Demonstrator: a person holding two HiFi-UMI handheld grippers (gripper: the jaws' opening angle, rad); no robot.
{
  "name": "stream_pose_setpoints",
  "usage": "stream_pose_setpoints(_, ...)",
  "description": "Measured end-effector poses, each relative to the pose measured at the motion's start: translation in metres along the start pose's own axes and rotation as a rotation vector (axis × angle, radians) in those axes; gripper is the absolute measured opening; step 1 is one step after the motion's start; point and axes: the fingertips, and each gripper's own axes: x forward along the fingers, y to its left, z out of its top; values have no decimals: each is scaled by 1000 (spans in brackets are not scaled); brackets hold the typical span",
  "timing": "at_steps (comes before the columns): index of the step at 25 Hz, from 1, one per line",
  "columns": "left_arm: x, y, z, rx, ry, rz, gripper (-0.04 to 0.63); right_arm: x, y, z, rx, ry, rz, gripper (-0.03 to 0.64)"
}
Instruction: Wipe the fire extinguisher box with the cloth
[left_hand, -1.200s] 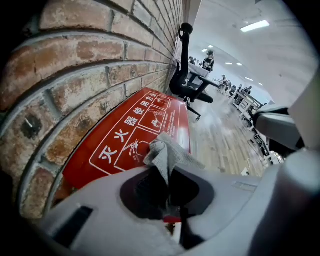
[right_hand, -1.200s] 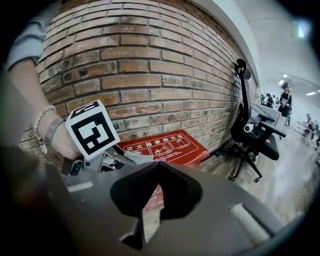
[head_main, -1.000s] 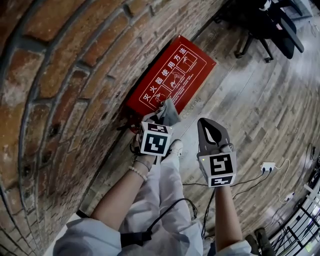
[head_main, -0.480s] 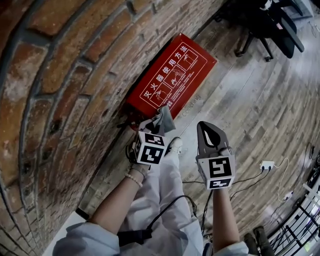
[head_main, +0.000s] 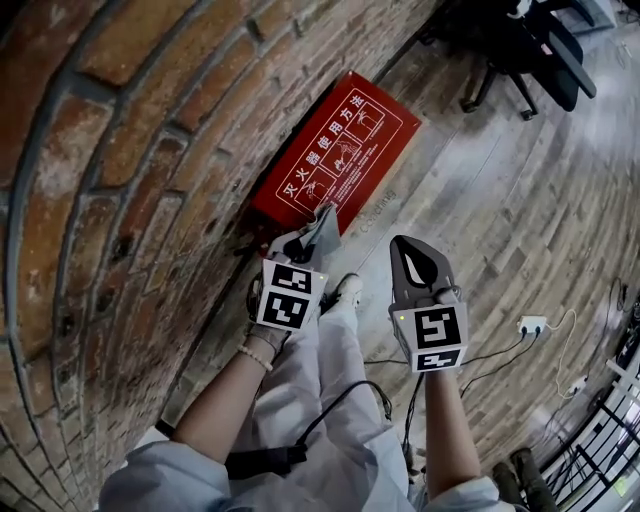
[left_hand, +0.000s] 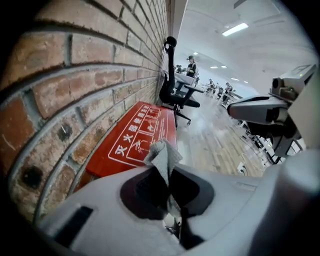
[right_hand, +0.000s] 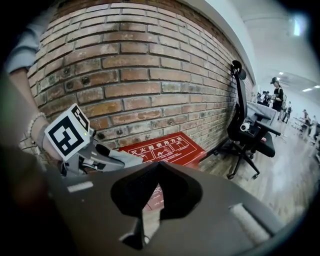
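The red fire extinguisher box (head_main: 340, 150) lies on the wooden floor against the brick wall, its printed white instruction panel facing up. My left gripper (head_main: 306, 240) is shut on a grey cloth (head_main: 325, 222) that sticks out past the jaws, just over the box's near end. In the left gripper view the cloth (left_hand: 162, 157) stands up from the shut jaws in front of the box (left_hand: 140, 140); I cannot tell whether they touch. My right gripper (head_main: 411, 250) hovers to the right over the floor, shut with nothing in it. Its own view shows the box (right_hand: 165, 147) and left gripper (right_hand: 102, 159).
A brick wall (head_main: 130, 170) runs along the left. A black office chair (head_main: 530, 60) stands beyond the box. A white power strip (head_main: 532, 326) with cables lies on the floor at right. The person's white trouser legs and a shoe (head_main: 347, 290) are below the grippers.
Both grippers have drifted slightly left and down in the head view. The left one still holds the cloth at the box's near end, and the right one stays shut.
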Motion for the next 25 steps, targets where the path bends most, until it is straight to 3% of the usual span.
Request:
stream_pose_setpoints(7,-56,-17,76,107,-152,-67,14,-32,-8,41,-14,-49,-29,11)
stream_pose_setpoints(15,-138,-40,176,301,-325,-108,14,-89,-30,108,-12,-135,-116,11)
stream_pose_setpoints(25,-237,-55,266,354,-532,-96,14,-151,-31,189,-54,-272,-168,11)
